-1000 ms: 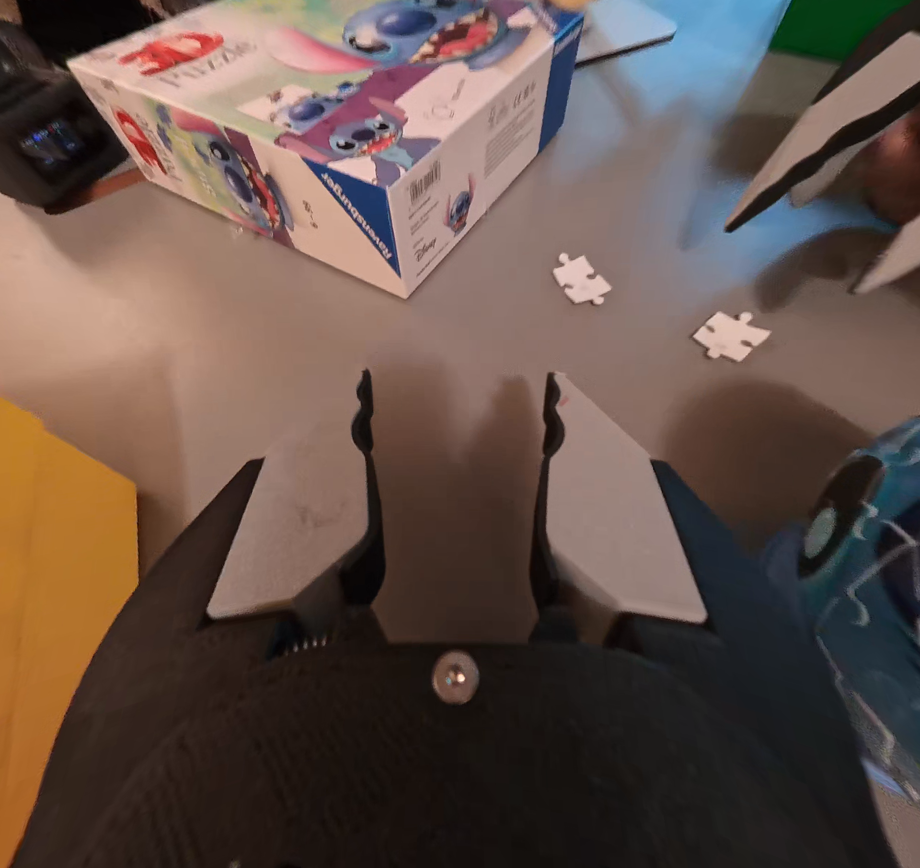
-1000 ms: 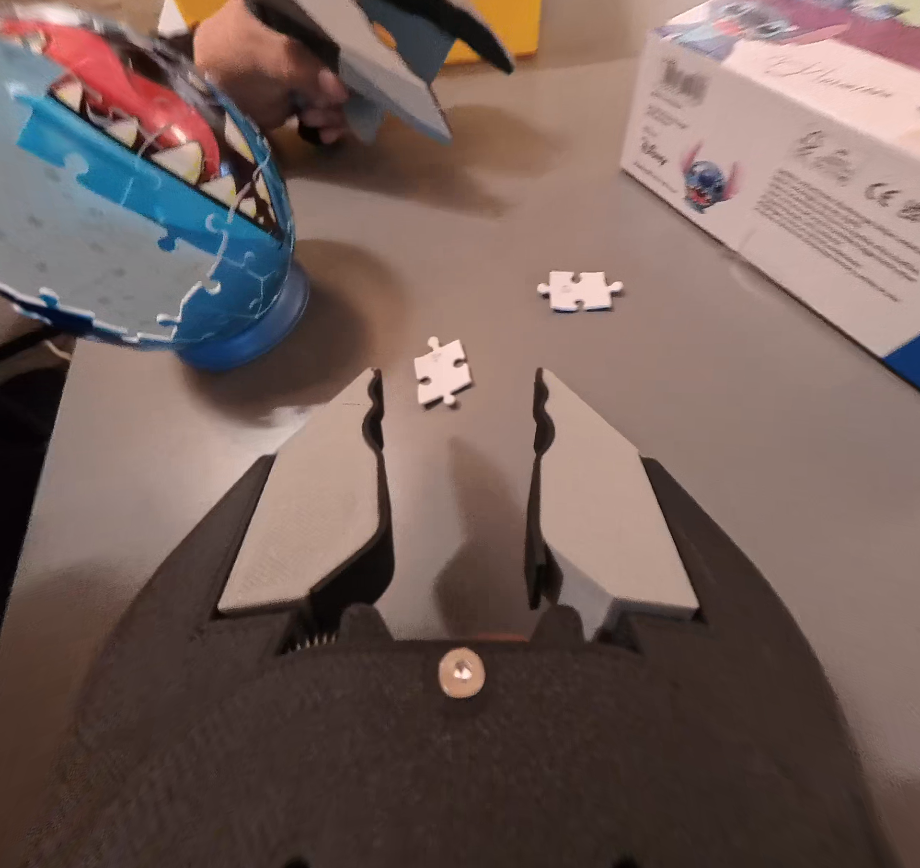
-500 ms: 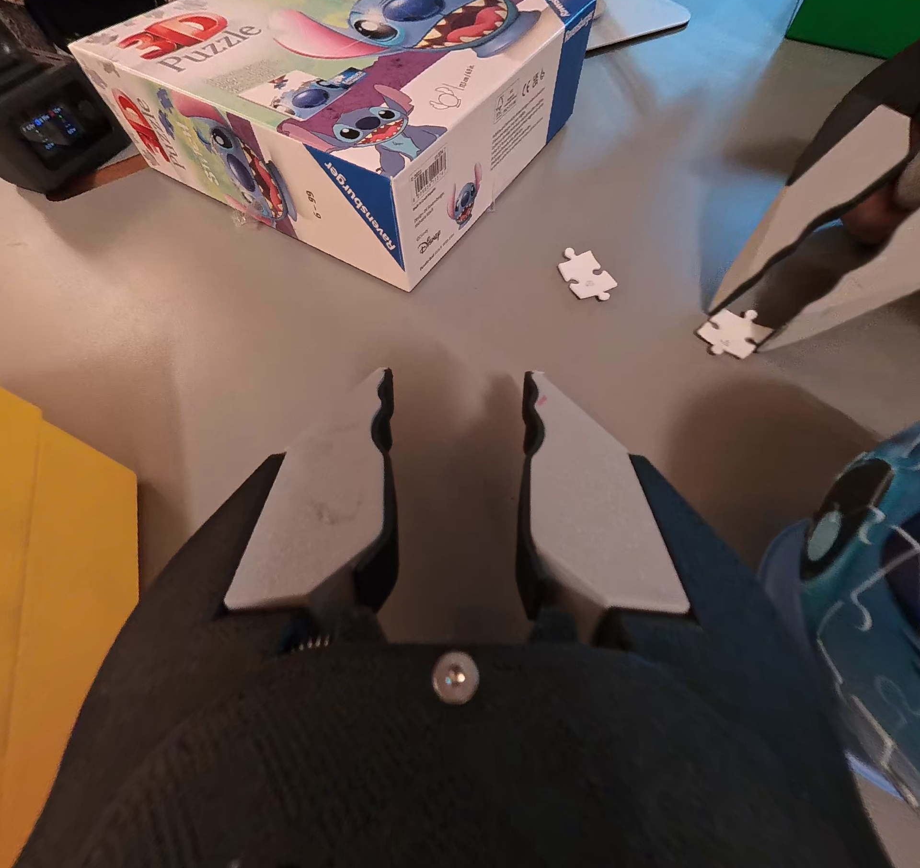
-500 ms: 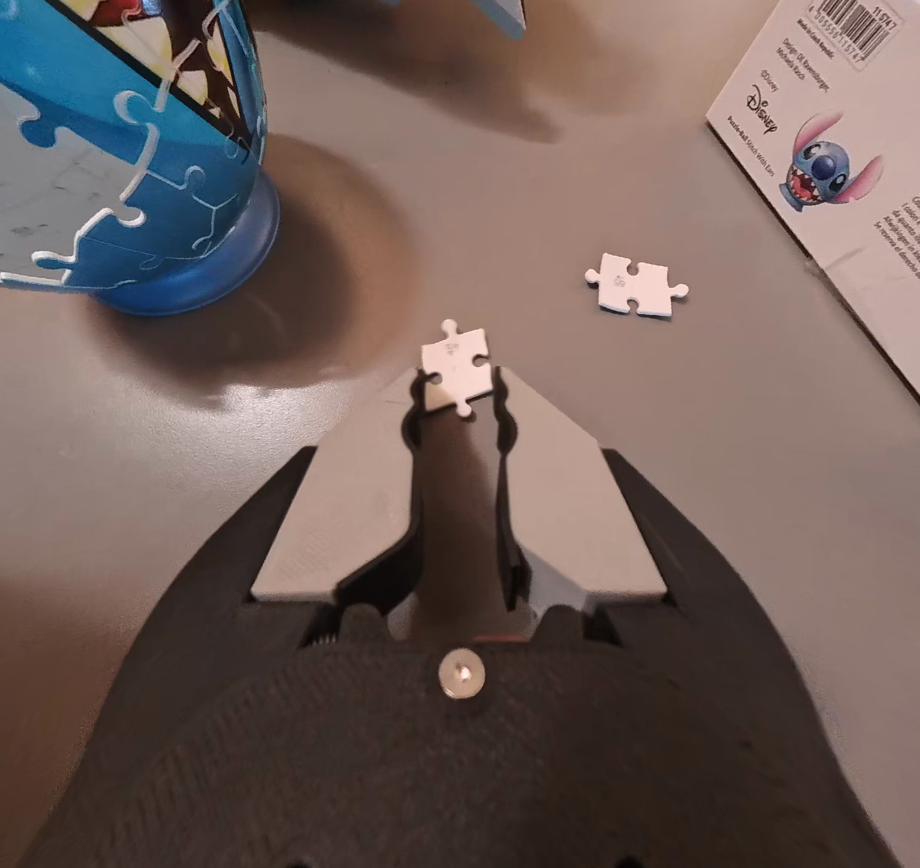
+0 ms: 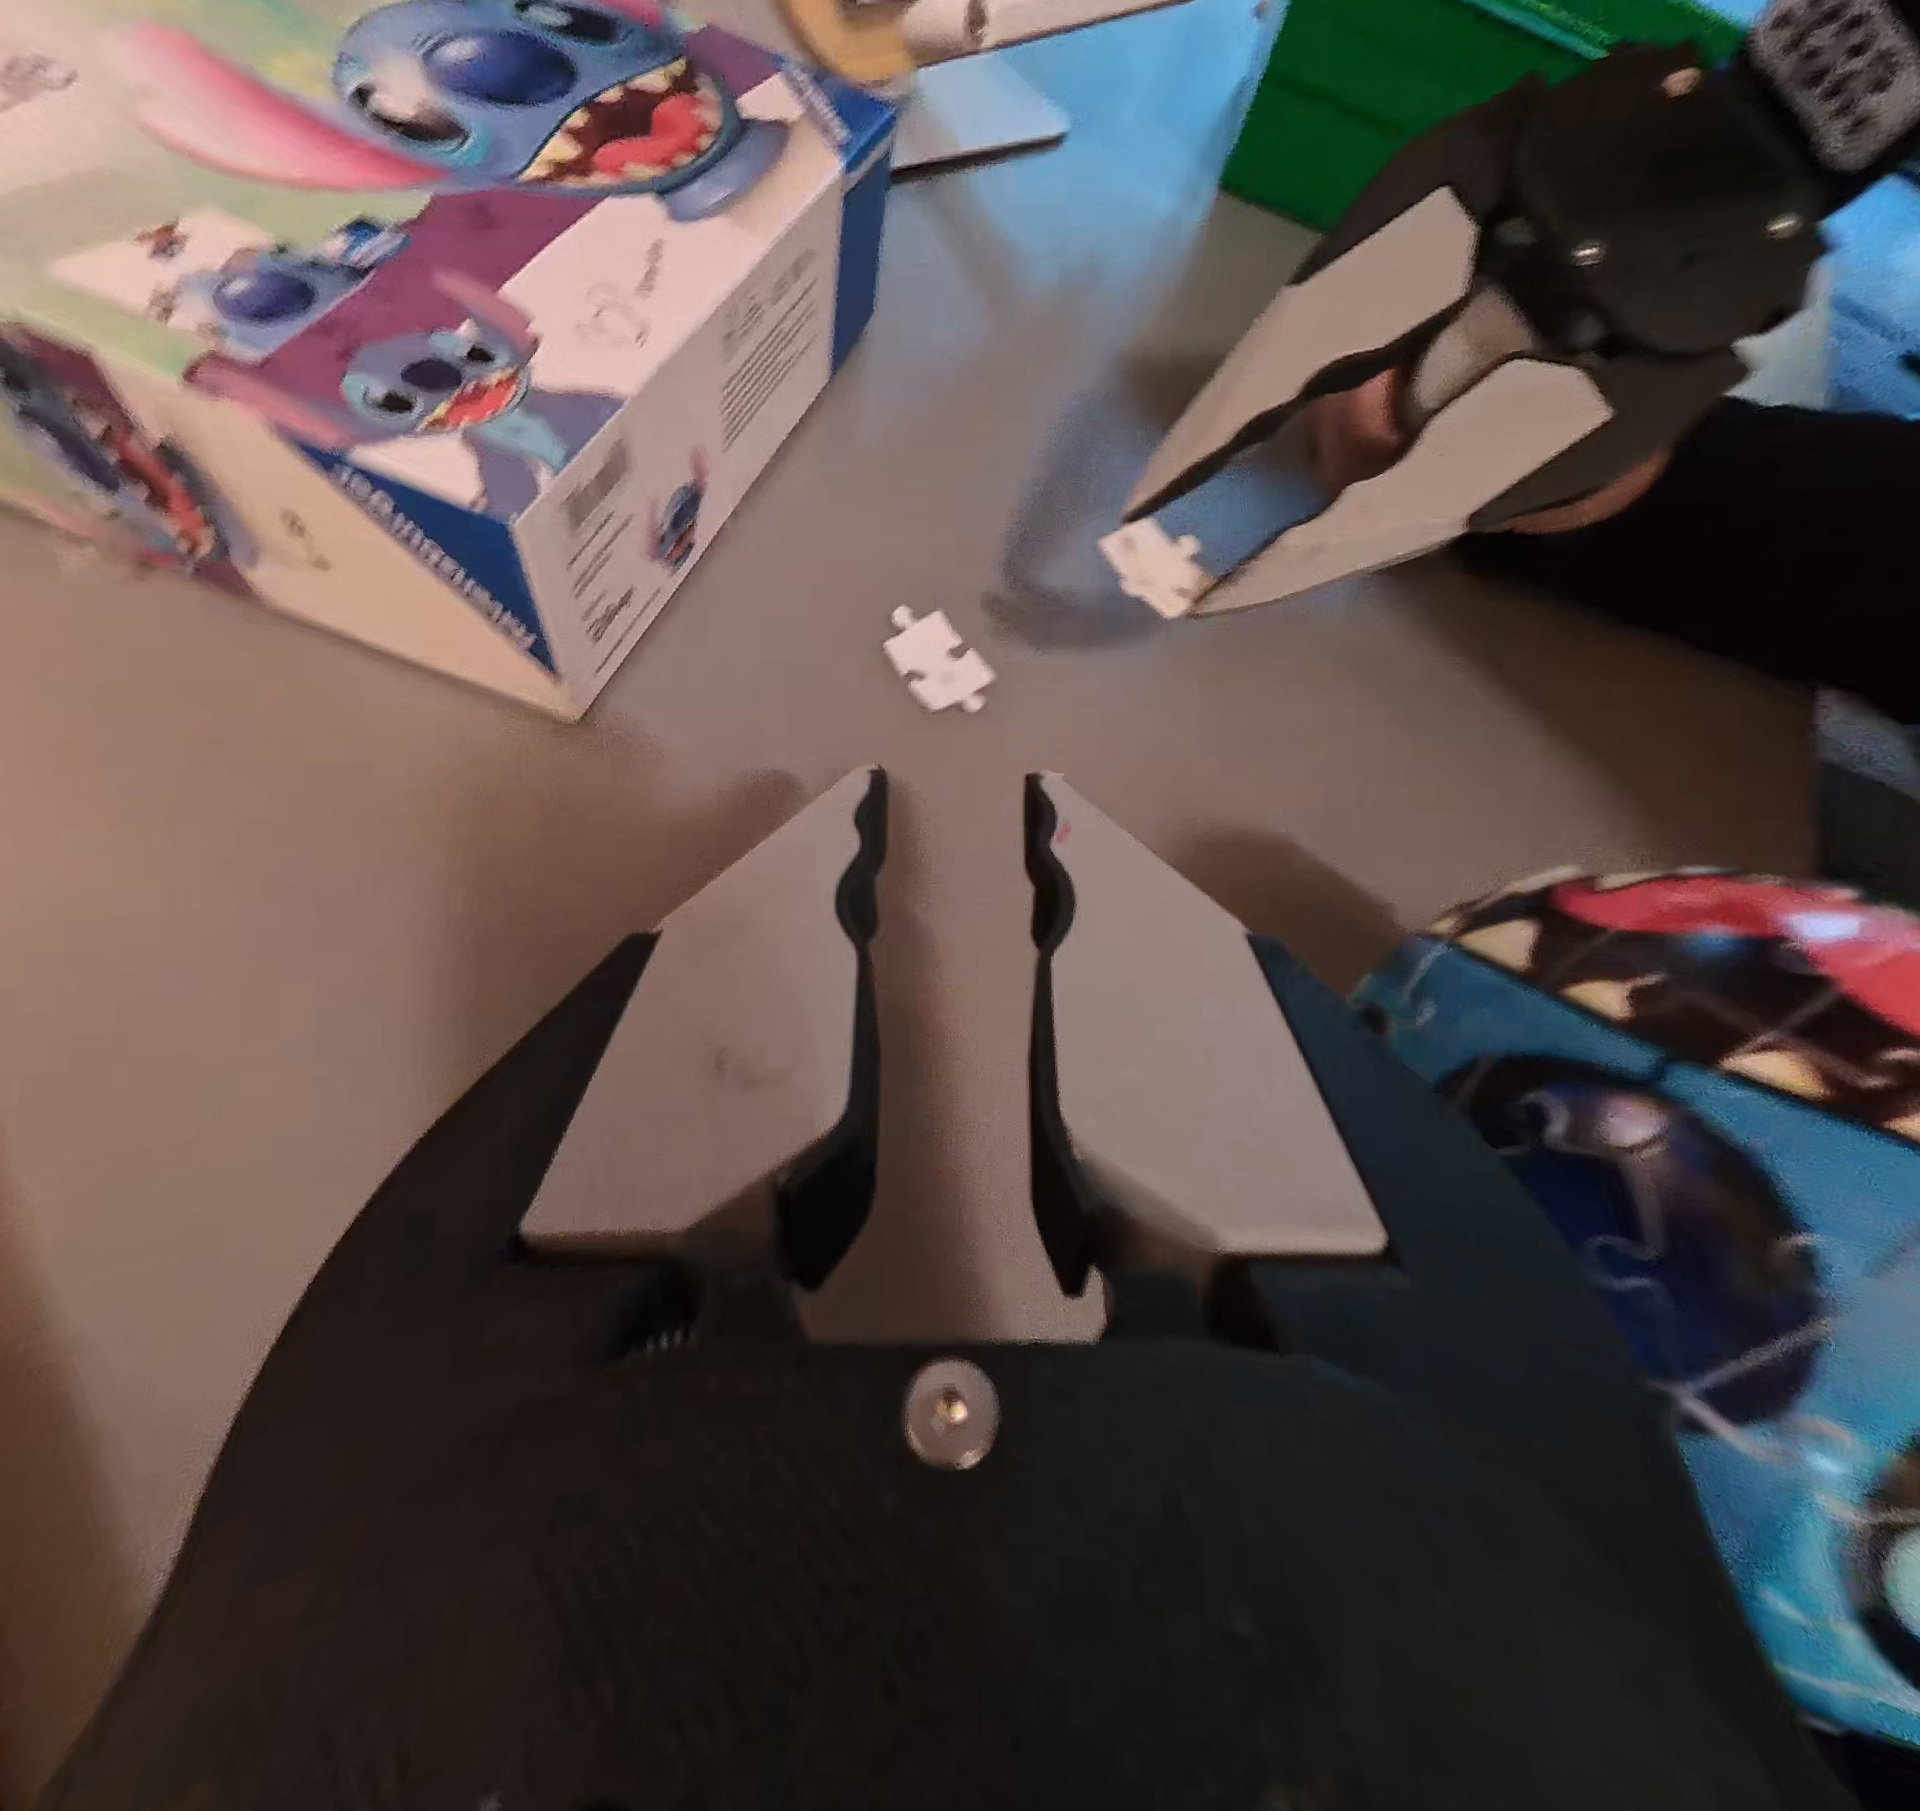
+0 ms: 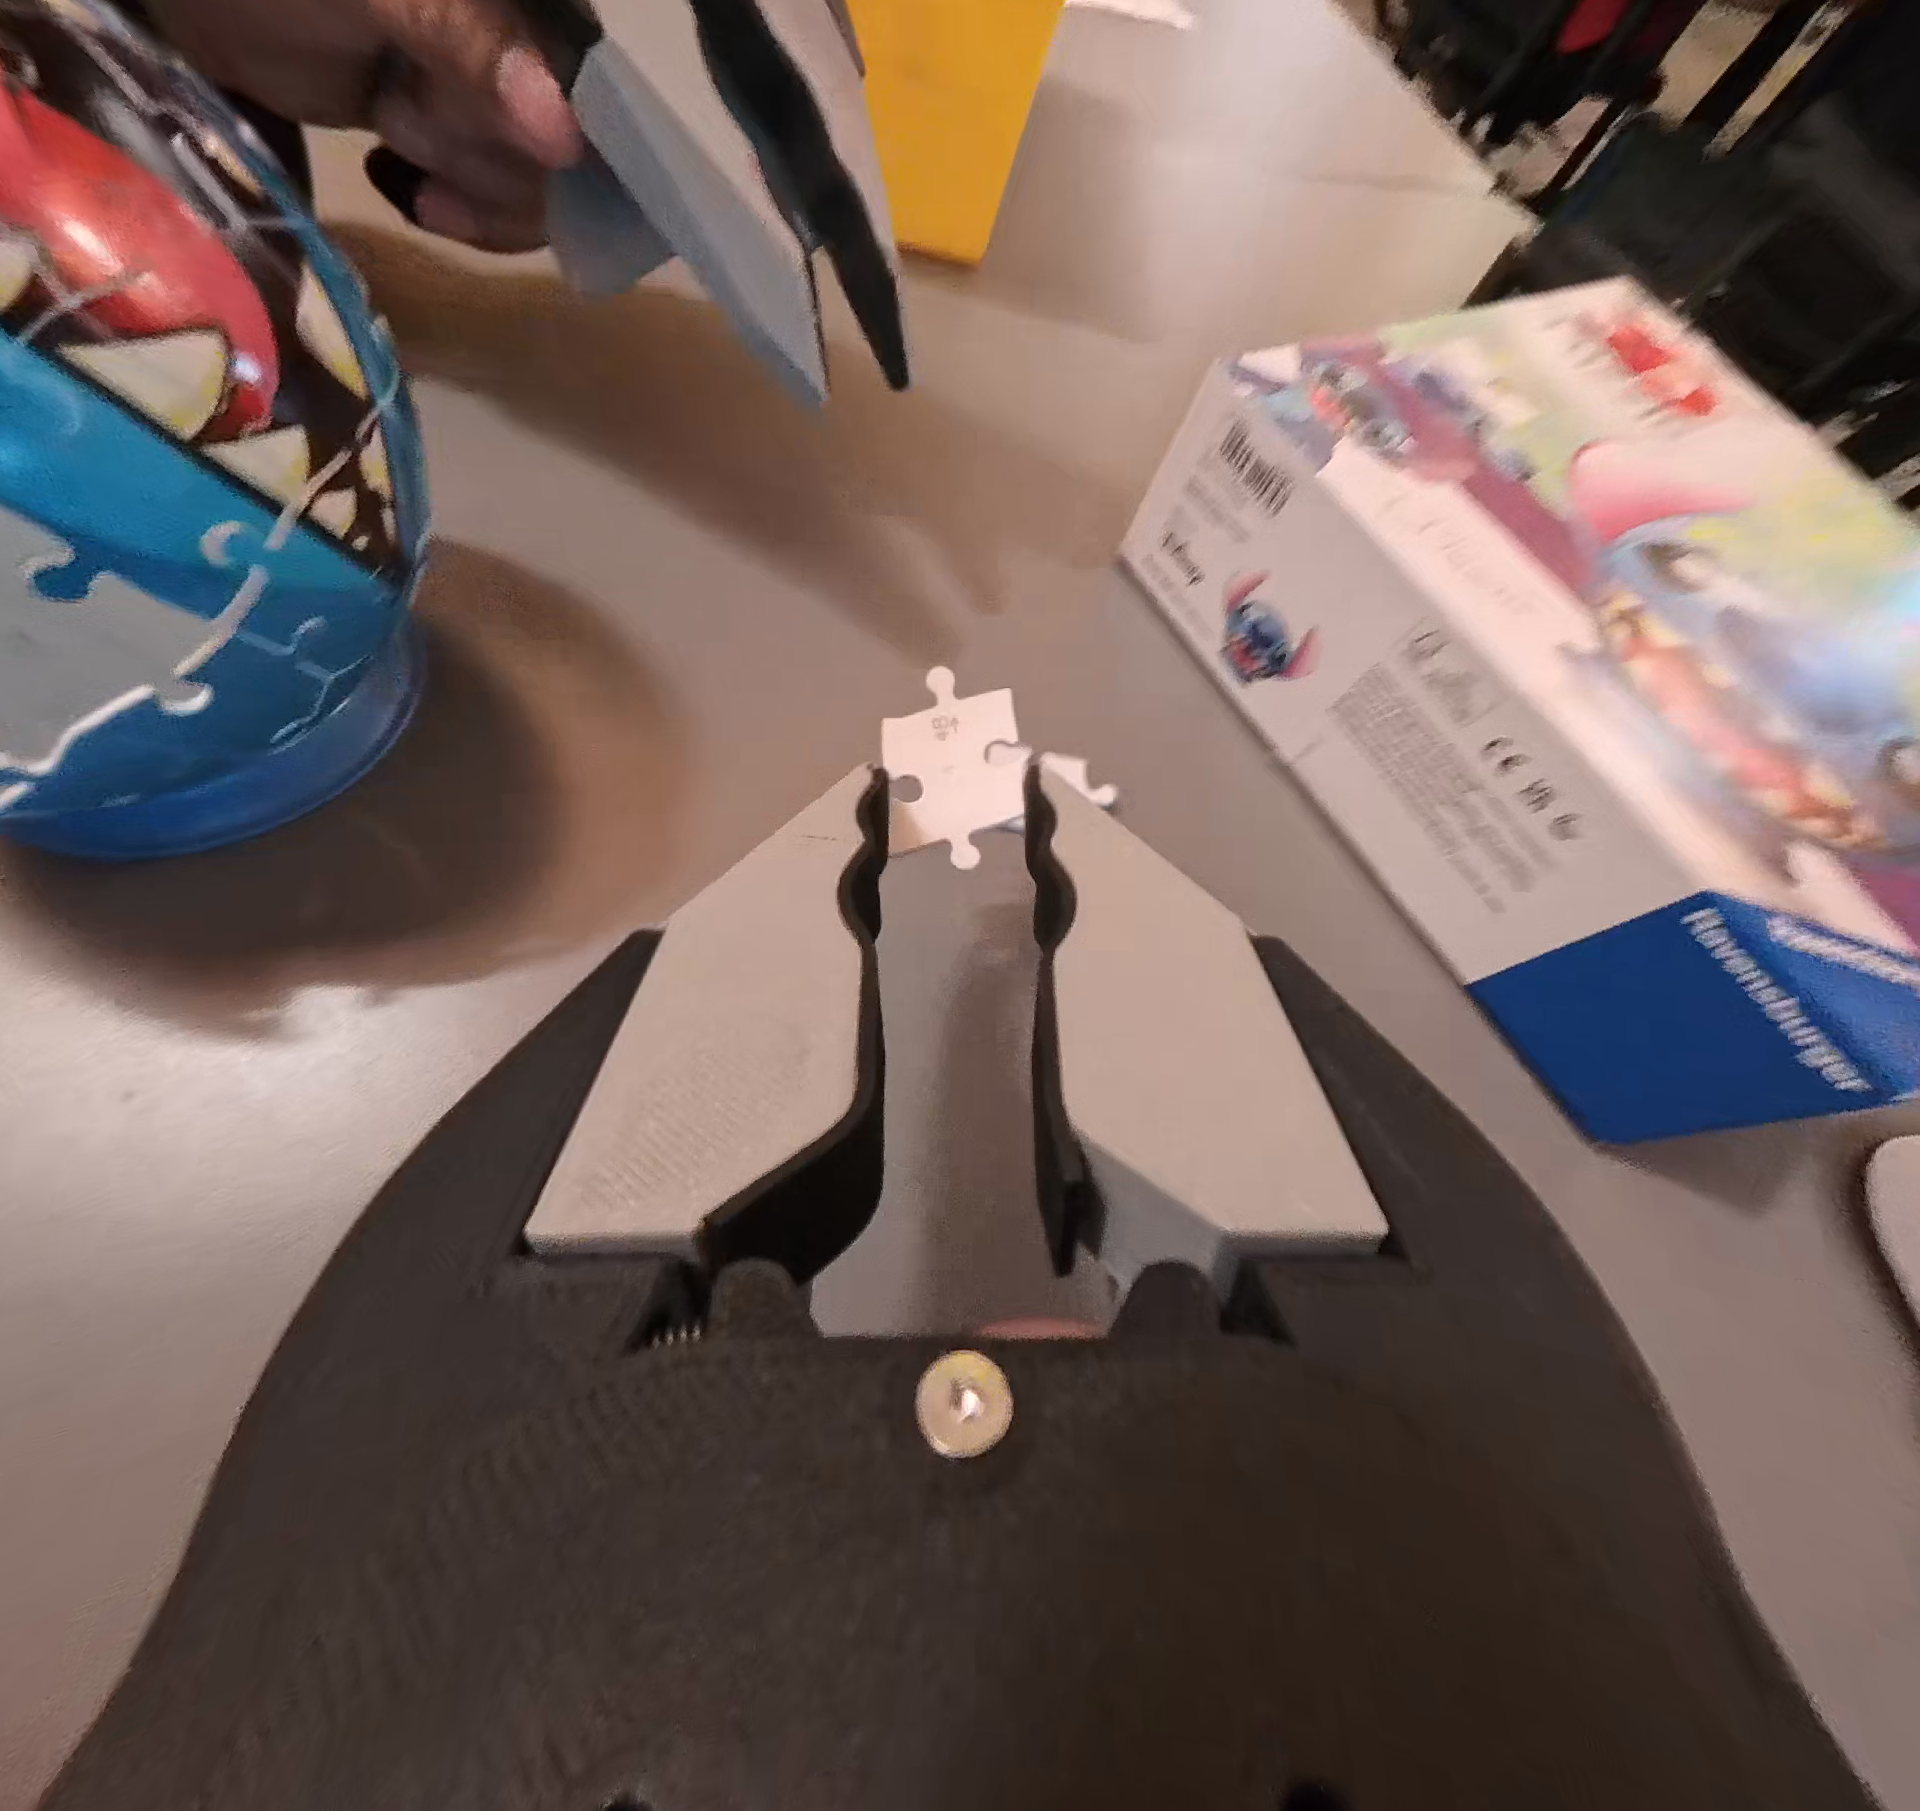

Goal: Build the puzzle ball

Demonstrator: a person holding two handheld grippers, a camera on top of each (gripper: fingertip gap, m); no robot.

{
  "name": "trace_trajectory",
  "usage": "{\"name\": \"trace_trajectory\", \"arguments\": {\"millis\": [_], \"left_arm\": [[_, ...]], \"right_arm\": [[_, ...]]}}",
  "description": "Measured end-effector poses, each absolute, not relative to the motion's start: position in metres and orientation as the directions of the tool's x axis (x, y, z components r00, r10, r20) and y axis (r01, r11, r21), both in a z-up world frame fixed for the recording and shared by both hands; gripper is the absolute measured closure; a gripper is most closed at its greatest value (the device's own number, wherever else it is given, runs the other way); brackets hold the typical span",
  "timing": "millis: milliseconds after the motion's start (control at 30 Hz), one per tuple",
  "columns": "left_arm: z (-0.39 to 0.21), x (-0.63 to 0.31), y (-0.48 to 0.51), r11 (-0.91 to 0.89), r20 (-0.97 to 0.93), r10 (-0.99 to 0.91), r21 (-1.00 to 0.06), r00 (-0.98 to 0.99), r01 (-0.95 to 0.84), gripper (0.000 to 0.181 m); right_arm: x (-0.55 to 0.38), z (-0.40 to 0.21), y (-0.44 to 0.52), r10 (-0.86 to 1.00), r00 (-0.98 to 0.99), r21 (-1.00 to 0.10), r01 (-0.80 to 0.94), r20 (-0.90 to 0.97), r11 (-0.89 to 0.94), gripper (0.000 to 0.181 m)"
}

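My right gripper (image 6: 951, 790) is shut on a white puzzle piece (image 6: 951, 759) and holds it at the fingertips, a little above the grey table. From the left wrist view, that gripper (image 5: 1169, 561) and its piece (image 5: 1148, 561) are at the upper right. A second white piece (image 5: 935, 675) lies flat on the table just ahead of my left gripper (image 5: 954, 795), which is open with a narrow gap and empty. The partly built blue puzzle ball (image 6: 187, 566) stands on its blue base at the left; it also shows in the left wrist view (image 5: 1662, 1138).
The puzzle box (image 5: 468, 307) lies on the table, to the right in the right wrist view (image 6: 1558, 670). A yellow container (image 6: 956, 47) stands behind, with the left gripper (image 6: 800, 307) and a hand above the ball. A green bin (image 5: 1455, 47) is at the back. The tips of one gripper are about 10 cm away from the tips of the other.
My right gripper closed on the nearer white piece and lifted it off the table. My left gripper narrowed its gap and moved closer to the other piece.
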State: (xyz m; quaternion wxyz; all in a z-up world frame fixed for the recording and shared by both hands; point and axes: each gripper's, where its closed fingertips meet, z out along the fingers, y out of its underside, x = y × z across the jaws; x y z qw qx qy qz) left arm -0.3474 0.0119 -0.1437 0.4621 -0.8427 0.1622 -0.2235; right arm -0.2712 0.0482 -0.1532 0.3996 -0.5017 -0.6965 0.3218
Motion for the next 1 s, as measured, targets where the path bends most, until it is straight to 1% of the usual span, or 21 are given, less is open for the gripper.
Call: {"name": "trace_trajectory", "arguments": {"millis": [67,167,267,367,467,500,533,633,700,733,833,967,1000], "left_arm": [[-0.126,-0.334,0.014,-0.514,0.283,-0.537,-0.857,0.795,-0.042,0.157],[-0.105,-0.314,0.016,-0.551,0.449,-0.621,-0.833,0.642,0.050,0.157],[-0.101,-0.310,0.023,-0.607,0.568,-0.626,-0.785,0.533,0.124,0.158],[-0.123,-0.305,0.020,-0.657,0.579,-0.611,-0.751,0.540,0.062,0.156],[-0.127,-0.303,0.020,-0.659,0.583,-0.604,-0.749,0.543,0.072,0.155],[-0.125,-0.303,0.020,-0.655,0.585,-0.608,-0.752,0.537,0.079,0.158],[-0.124,-0.304,0.021,-0.652,0.589,-0.604,-0.752,0.537,0.091,0.158],[-0.128,-0.303,0.022,-0.664,0.602,-0.595,-0.742,0.532,0.097,0.158],[-0.141,-0.311,0.026,-0.675,0.566,-0.566,-0.735,0.599,0.056,0.159],[-0.147,-0.317,0.028,-0.673,0.533,-0.552,-0.739,0.641,0.035,0.159],[-0.153,-0.329,0.024,-0.688,0.508,-0.528,-0.726,0.681,0.008,0.158],[-0.143,-0.340,0.018,-0.666,0.489,-0.517,-0.745,0.702,0.029,0.158],[-0.139,-0.343,0.016,-0.655,0.480,-0.511,-0.754,0.713,0.038,0.158]], "right_arm": [[-0.280,-0.144,0.050,0.949,-0.173,-0.860,0.405,0.263,0.311,0.158],[-0.291,-0.141,0.048,0.927,-0.177,-0.844,0.384,0.331,0.375,0.158],[-0.301,-0.140,0.049,0.889,-0.165,-0.806,0.376,0.428,0.457,0.158],[-0.307,-0.139,0.043,0.860,-0.180,-0.783,0.358,0.477,0.509,0.158],[-0.310,-0.137,0.038,0.834,-0.183,-0.764,0.337,0.520,0.550,0.159],[-0.309,-0.138,0.036,0.826,-0.190,-0.758,0.329,0.531,0.563,0.161],[-0.309,-0.137,0.032,0.821,-0.208,-0.760,0.312,0.531,0.570,0.181],[-0.310,-0.140,0.027,0.830,-0.217,-0.770,0.309,0.514,0.558,0.181],[-0.311,-0.154,0.041,0.826,-0.205,-0.727,0.395,0.526,0.561,0.181],[-0.310,-0.161,0.046,0.831,-0.207,-0.718,0.425,0.517,0.552,0.181],[-0.308,-0.170,0.036,0.887,-0.265,-0.778,0.428,0.378,0.460,0.179],[-0.310,-0.175,0.017,0.911,-0.356,-0.814,0.453,0.210,0.364,0.157],[-0.311,-0.176,0.011,0.907,-0.383,-0.816,0.460,0.174,0.351,0.156]]}}
